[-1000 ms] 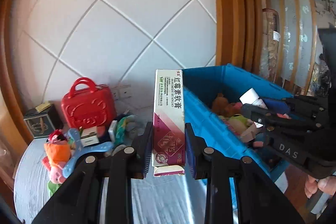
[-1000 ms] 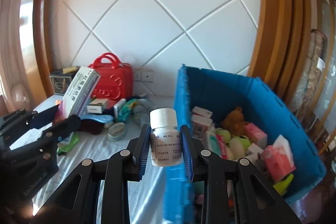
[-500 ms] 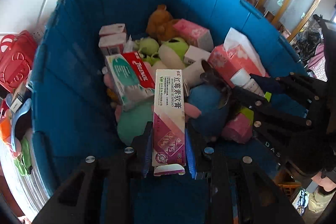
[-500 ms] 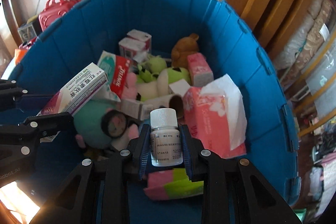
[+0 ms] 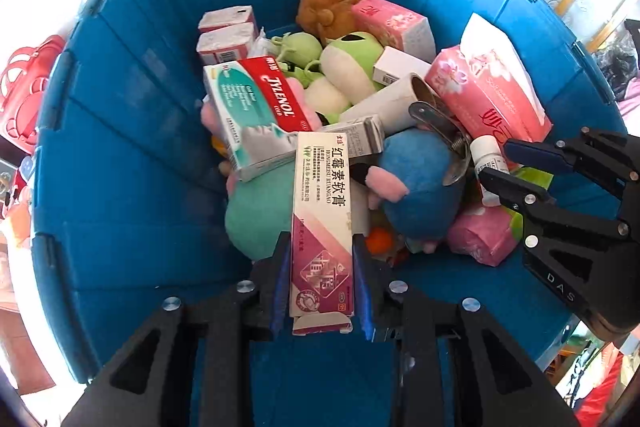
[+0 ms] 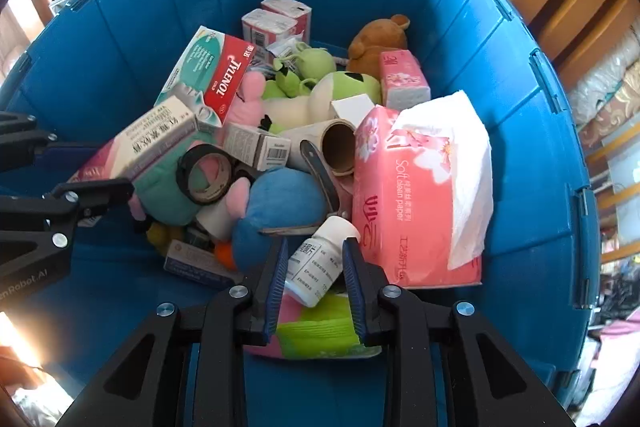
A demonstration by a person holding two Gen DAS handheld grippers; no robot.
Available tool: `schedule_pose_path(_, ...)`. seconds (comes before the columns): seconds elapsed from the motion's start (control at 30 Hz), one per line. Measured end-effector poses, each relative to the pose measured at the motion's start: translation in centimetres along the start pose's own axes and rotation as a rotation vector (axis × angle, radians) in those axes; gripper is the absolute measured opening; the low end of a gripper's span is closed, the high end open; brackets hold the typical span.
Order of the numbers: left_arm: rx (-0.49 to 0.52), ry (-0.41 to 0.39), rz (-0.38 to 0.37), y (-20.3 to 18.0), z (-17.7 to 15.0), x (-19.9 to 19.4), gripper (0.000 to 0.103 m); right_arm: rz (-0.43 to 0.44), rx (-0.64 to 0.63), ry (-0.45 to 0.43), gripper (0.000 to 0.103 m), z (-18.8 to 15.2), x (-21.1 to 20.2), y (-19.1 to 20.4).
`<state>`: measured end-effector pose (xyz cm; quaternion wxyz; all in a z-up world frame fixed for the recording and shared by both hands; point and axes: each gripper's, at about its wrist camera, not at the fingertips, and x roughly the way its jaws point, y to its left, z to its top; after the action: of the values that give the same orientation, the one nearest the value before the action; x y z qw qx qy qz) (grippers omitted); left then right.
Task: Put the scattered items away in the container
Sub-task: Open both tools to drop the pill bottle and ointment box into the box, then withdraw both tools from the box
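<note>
Both grippers are down inside the blue bin [image 5: 120,155], and its tall walls close in all round. The only bare floor showing is the strip nearest the grippers; the far half is heaped up.

The left gripper [image 5: 322,279] is clamped tight on the ointment box [image 5: 322,211], which sticks out lengthwise over the pile, above a teal plush [image 5: 256,215].

The right gripper [image 6: 314,267] has its jaws spread. The white pill bottle [image 6: 320,261] sits tilted between them with a gap on each side, so it isn't gripped. It's lying on a pink-and-green pack [image 6: 316,331], just beside the pink tissue pack [image 6: 404,203].

Also in the bin: a Tylenol box [image 5: 260,115], a blue plush [image 5: 420,183], a brown teddy [image 5: 326,7], green plushies [image 5: 348,59], a cardboard tube [image 6: 340,147] and a roll of black tape [image 6: 208,175].
</note>
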<state>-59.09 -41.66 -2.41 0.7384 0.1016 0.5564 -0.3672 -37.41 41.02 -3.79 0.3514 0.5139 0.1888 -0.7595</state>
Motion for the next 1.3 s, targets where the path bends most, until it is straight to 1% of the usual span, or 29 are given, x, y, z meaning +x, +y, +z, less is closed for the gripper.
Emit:
schedule_pose_path(0.07,-0.001,-0.007,0.011,0.1,0.0,-0.1,0.038,-0.002,-0.002,-0.001,0.028,0.0,0.0,0.0)
schedule_pose_path(0.1,-0.001,-0.018,0.013,0.1,0.0,-0.2,0.052,-0.003,-0.001,-0.007,0.029,0.0,-0.1,0.0)
schedule_pose_path(0.13,0.002,-0.028,0.018,0.0,0.0,-0.3,0.064,-0.005,0.002,-0.013,0.035,-0.1,-0.2,0.0)
schedule_pose_path(0.17,0.005,-0.041,0.025,0.0,-0.1,-0.4,0.067,-0.011,0.006,-0.018,0.043,-0.1,-0.3,0.0)
schedule_pose_path(0.23,0.009,-0.057,0.031,0.0,-0.3,-0.9,0.068,-0.027,0.005,-0.030,0.052,-0.3,-0.7,0.1)
schedule_pose_path(0.3,0.008,-0.072,0.029,0.1,-0.5,-1.5,0.068,-0.035,0.007,-0.041,0.058,-0.5,-1.1,0.1)
schedule_pose_path(0.33,0.007,-0.085,0.033,0.1,-0.6,-2.0,0.069,-0.037,0.011,-0.047,0.065,-0.6,-1.3,0.1)
schedule_pose_path(0.37,0.007,-0.101,0.035,0.2,-0.8,-2.3,0.069,-0.038,0.017,-0.055,0.075,-0.7,-1.6,0.1)
schedule_pose_path(0.4,0.007,-0.115,0.038,0.3,-1.0,-2.9,0.070,-0.040,0.022,-0.066,0.081,-0.8,-2.0,0.1)
schedule_pose_path(0.43,0.007,-0.132,0.040,0.3,-1.3,-3.4,0.073,-0.043,0.029,-0.078,0.091,-0.9,-2.5,0.1)
schedule_pose_path(0.47,0.010,-0.152,0.043,0.4,-1.6,-4.1,0.075,-0.045,0.034,-0.092,0.097,-1.1,-3.0,0.1)
schedule_pose_path(0.5,0.013,-0.172,0.049,0.5,-1.9,-4.8,0.077,-0.047,0.041,-0.106,0.099,-1.3,-3.5,0.2)
schedule_pose_path(0.53,0.016,-0.197,0.057,0.6,-2.3,-5.5,0.078,-0.051,0.050,-0.119,0.102,-1.4,-4.1,0.2)
schedule_pose_path(0.7,0.007,-0.354,0.106,2.0,-5.3,-10.2,0.082,-0.063,0.118,-0.211,0.102,-2.4,-7.9,1.3)
schedule_pose_path(0.8,-0.021,-0.457,0.139,3.9,-8.0,-13.1,0.082,-0.069,0.145,-0.297,0.103,-3.4,-11.1,3.4)
schedule_pose_path(0.87,-0.036,-0.507,0.164,5.4,-9.9,-14.7,0.082,-0.079,0.166,-0.352,0.103,-4.0,-13.1,5.2)
schedule_pose_path(0.9,-0.039,-0.525,0.162,6.2,-10.8,-15.5,0.082,-0.084,0.174,-0.375,0.103,-4.3,-14.0,6.2)
schedule_pose_path(1.03,-0.044,-0.568,0.117,9.8,-14.2,-17.6,0.082,-0.087,0.213,-0.448,0.103,-5.4,-16.9,10.6)
schedule_pose_path(1.07,-0.044,-0.567,0.114,10.4,-14.9,-17.9,0.082,-0.090,0.225,-0.460,0.103,-5.6,-17.5,11.6)
schedule_pose_path(1.2,-0.043,-0.556,0.107,12.3,-17.2,-18.7,0.082,-0.094,0.248,-0.474,0.103,-6.3,-19.0,15.4)
schedule_pose_path(1.3,-0.051,-0.562,0.098,13.0,-18.9,-19.5,0.082,-0.100,0.272,-0.464,0.103,-6.9,-19.6,17.2)
